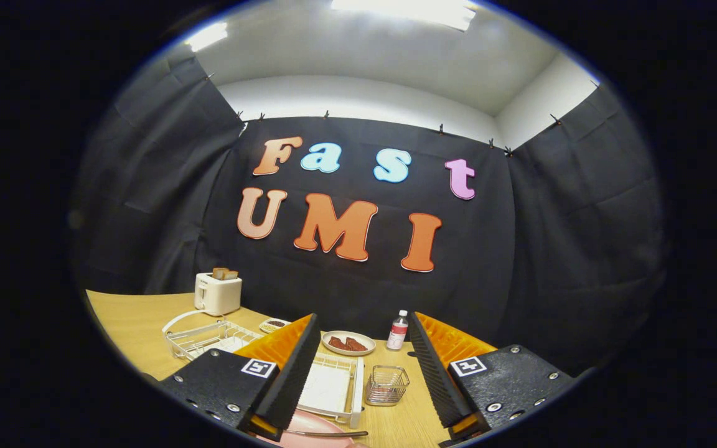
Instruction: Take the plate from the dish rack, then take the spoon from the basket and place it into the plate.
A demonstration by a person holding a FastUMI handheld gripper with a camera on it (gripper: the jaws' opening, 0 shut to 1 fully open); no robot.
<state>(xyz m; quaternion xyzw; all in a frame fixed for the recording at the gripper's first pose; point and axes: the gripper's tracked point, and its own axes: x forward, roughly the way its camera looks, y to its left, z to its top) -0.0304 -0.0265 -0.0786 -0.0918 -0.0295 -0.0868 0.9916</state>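
A pink plate [312,429] lies on the wooden table just below my left finger, partly hidden by it. A metal spoon [327,434] rests across the plate, its handle pointing right past the rim. Just beyond the plate stands the white dish rack [333,386], between my fingers. To its right is the small wire basket [386,384]; I cannot tell what is in it. My gripper [363,318] is raised above the table and open, its fingers wide apart with nothing between them.
Farther back are a white plate with brown food [348,342], a small bottle [398,330], a little dish [274,324], a white wire rack with a handle [209,337] and a toaster with bread [217,292]. Black cloth walls close in the table.
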